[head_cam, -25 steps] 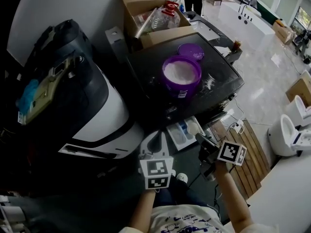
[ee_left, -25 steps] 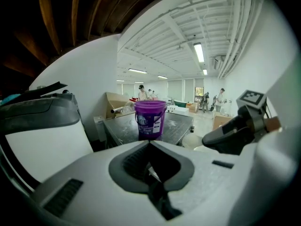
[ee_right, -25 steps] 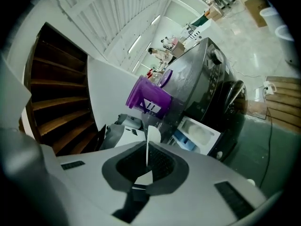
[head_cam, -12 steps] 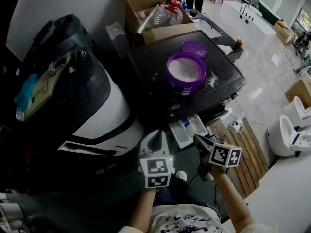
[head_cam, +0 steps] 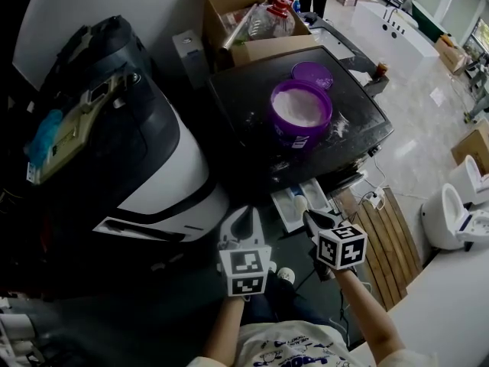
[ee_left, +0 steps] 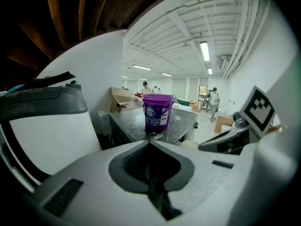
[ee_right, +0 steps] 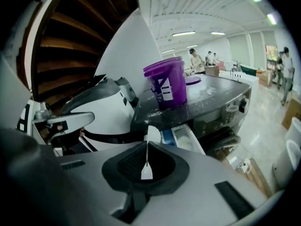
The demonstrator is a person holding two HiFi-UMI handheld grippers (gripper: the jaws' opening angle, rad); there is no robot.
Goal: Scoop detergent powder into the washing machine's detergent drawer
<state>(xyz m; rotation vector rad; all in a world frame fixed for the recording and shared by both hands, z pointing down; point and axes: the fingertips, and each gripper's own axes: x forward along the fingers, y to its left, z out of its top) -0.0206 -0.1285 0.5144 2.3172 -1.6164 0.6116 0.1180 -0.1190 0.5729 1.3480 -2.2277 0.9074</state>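
Nothing is reading legibly: the label [ee_left: 163,118] on the purple bucket [head_cam: 313,134] and the print on the person's shirt [head_cam: 290,352] are showing blurred.

The head view comes to me rather dim: its left half and corners sink into deep shadow, and only the pale floor [head_cam: 420,109] at the upper right is bright. Both gripper views bend strongly at the edges, with black corners. Long ceiling lamps [ee_left: 204,51] give the light there, slightly overexposed. Close to the lens the left gripper [ee_left: 149,144] is soft, while the purple bucket [ee_left: 157,111] behind it looks sharp.
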